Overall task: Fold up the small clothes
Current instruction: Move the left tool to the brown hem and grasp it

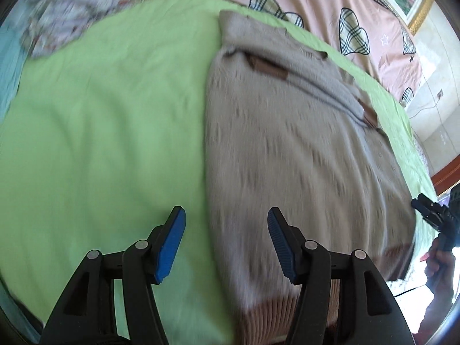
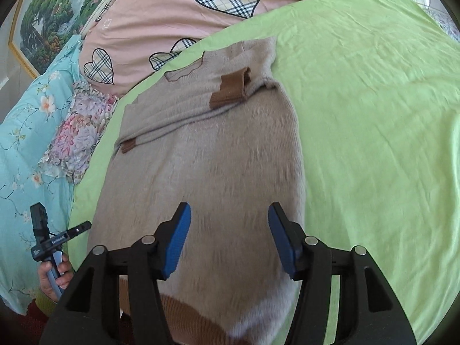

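A beige knit sweater with brown cuffs and a brown hem lies flat on a green sheet. Both sleeves are folded in across its chest, brown cuffs on top. My left gripper is open and empty above the sweater's left hem edge. My right gripper is open and empty above the lower part of the sweater, near its right edge. The right gripper shows at the far right of the left wrist view. The left gripper shows at the lower left of the right wrist view.
A pink quilt with plaid hearts lies beyond the sweater's collar. A floral garment rests on a turquoise flowered cover. A framed landscape painting hangs behind. Green sheet spreads beside the sweater.
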Demonstrator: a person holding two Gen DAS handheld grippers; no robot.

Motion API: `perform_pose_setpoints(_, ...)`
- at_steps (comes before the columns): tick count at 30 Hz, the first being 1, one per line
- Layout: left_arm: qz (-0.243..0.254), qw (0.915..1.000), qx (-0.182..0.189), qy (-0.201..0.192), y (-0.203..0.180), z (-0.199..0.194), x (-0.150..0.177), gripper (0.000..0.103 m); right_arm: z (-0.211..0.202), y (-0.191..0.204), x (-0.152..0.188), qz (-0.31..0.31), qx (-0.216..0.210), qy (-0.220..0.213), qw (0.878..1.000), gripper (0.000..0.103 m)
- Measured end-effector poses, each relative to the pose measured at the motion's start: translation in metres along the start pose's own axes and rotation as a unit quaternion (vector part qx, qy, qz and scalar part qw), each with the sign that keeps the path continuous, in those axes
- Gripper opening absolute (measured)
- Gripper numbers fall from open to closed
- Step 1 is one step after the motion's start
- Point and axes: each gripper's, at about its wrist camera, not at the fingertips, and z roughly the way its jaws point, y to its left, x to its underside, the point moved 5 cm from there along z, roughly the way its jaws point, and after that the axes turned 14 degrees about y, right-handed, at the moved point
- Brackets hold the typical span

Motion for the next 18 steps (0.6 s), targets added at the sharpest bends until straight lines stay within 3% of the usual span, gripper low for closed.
perform_pose_setpoints(5, -0.001, 0.9981, 0.061, 0.006, -0.006, 0.0, 0.038, 0.06, -0.015, -0.011, 0.028, -0.003, -0.007, 0.007, 1.0, 0.058)
perform_pose_setpoints(12, 0.004, 0.9914, 0.131, 0.006, -0.024, 0.0, 0.065, 0.06, -0.03, -0.024, 0.062, 0.002, -0.024, 0.004, 1.0, 0.058)
perform_pose_setpoints(18, 0.024, 0.9896, 0.141, 0.016, -0.028, 0.003, 0.072, 0.059, -0.015, -0.024, 0.095, -0.015, -0.082, 0.048, 0.995, 0.058)
